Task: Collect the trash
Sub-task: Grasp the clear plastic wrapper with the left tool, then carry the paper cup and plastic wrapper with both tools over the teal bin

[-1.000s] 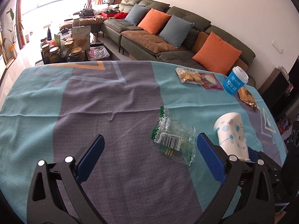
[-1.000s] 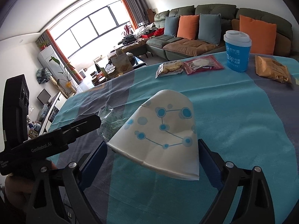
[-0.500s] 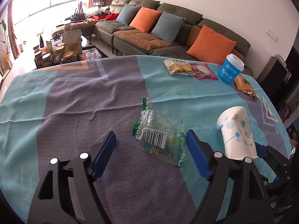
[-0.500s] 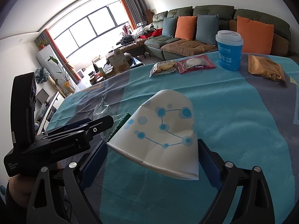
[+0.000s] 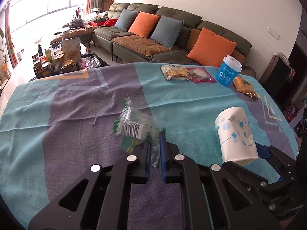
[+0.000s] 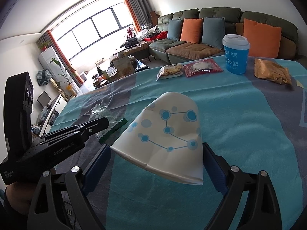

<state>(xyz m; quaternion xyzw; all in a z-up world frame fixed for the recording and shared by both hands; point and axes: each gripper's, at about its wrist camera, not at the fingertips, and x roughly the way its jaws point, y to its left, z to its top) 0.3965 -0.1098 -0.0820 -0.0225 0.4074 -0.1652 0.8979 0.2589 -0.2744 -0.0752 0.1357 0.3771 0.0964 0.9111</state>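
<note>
1. Left wrist view: a table [image 5: 191,103] covered with a teal and grey cloth fills the middle of the frame, and a green sofa [image 5: 172,32] with orange and blue cushions runs across the top.
2. Near the table's far edge, upper right of centre, lie a cracker packet [image 5: 175,72] and a red packet [image 5: 200,74] touching side by side.
3. Just right of them stands a blue cup [image 5: 228,71] with a white lid, and a golden snack bag [image 5: 244,87] lies close beside it.
4. At upper left, beyond the table, a low table holds jars [image 5: 55,65] and a paper bag.
5. Centre of the frame, the left claw [image 5: 154,149] is nearly closed, its blue pads pinching the near edge of a clear plastic wrapper [image 5: 132,126] with a barcode label and green trim. The rest of the wrapper looks raised and blurred above the cloth.
6. Right wrist view: the right claw [image 6: 156,163], across the bottom, grips a white paper cup [image 6: 168,140] printed with blue dots, one finger on each side of its rim. The cup is squashed flat at the rim and points away from the camera, over the cloth.
7. At lower left of this view the left claw's black body blocks part of the wrapper.
8. In the left wrist view the paper cup appears at right centre.
</note>
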